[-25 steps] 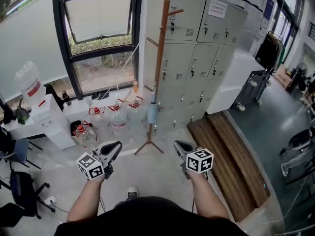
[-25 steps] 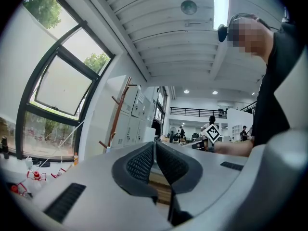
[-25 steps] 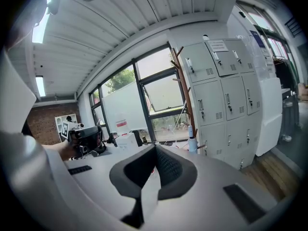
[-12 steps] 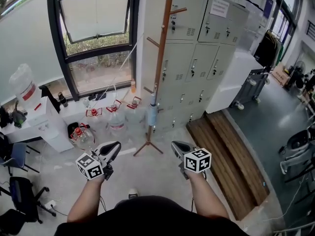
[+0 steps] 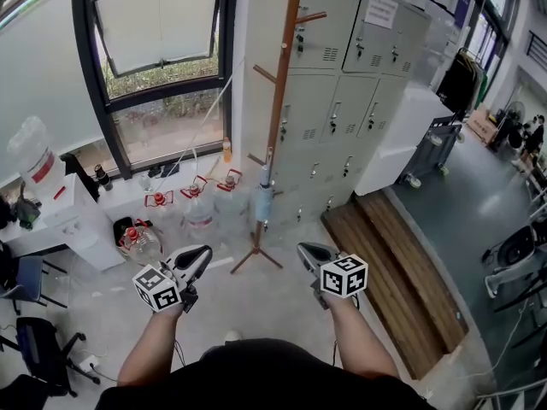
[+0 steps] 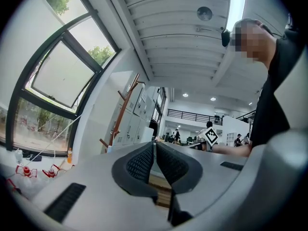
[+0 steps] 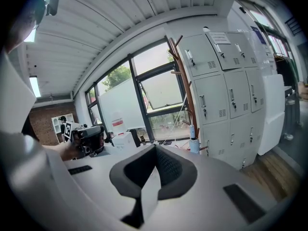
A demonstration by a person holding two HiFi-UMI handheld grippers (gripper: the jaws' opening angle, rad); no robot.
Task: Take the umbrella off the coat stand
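Umbrella beyond closed hand-held grippers

A small blue umbrella hangs on the tall brown coat stand. The left tool and right tool are low, far from it.

Ahead of you stand tall grey metal lockers, with a black-framed window to their left. Below that window, clear red-capped water bottles sit on the floor; a brown wooden platform lies before the lockers.
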